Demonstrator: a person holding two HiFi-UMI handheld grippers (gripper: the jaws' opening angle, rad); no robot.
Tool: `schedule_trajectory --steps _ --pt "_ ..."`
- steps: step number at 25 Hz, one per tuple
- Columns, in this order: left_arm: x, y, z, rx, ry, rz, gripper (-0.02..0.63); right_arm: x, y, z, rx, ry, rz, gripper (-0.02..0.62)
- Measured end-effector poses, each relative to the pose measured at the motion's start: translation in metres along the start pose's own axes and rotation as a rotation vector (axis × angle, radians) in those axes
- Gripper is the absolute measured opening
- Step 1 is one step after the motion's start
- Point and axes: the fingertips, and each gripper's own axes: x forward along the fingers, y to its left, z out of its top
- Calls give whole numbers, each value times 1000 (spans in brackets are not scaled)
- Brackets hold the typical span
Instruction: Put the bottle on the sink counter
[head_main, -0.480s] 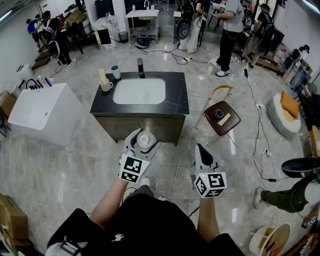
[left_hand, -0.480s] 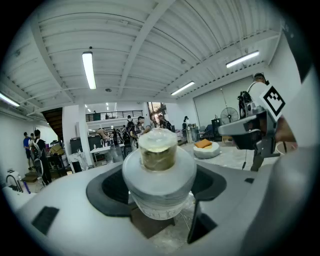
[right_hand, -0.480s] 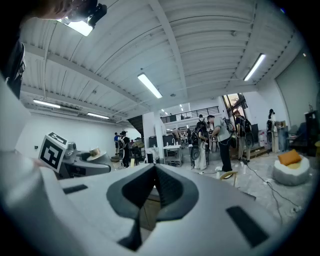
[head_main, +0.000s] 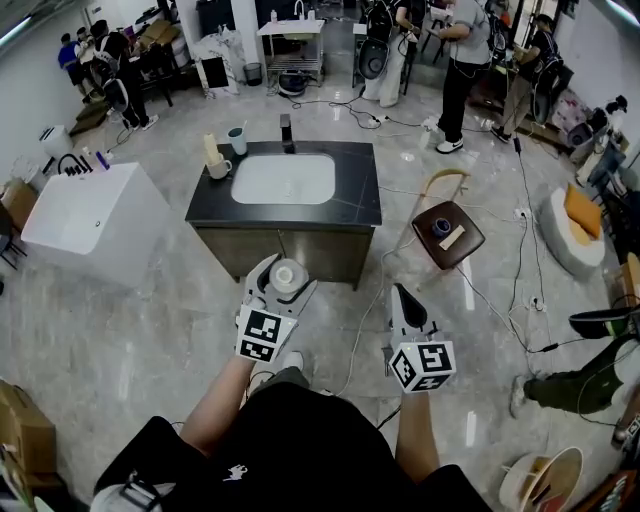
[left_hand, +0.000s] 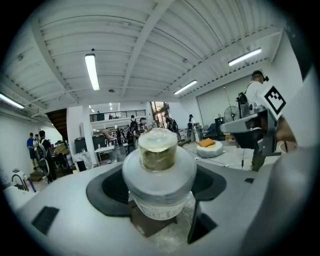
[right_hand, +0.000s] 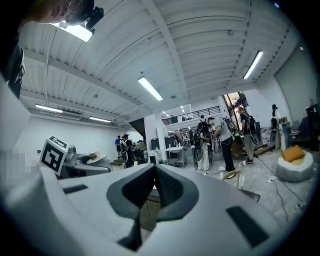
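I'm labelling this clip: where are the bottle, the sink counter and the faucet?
bottle (head_main: 287, 276), head view, on its pale round top.
sink counter (head_main: 362, 205), head view, on the bare dark top at its right end.
faucet (head_main: 287, 133), head view, on its black body.

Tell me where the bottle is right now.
In the head view, the bottle sits left of centre, gripped between the jaws of the left gripper, just short of the sink counter's front edge and not yet on it.
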Motion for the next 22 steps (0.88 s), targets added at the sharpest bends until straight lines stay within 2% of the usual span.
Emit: schedule_trajectory --steps 9,22 --pt "1 9 -11 -5 19 8 334 9 5 -7 5 20 15 3" --pt "69 54 -12 -11 15 -37 334 79 -17 -2 -5 43 -24 3"
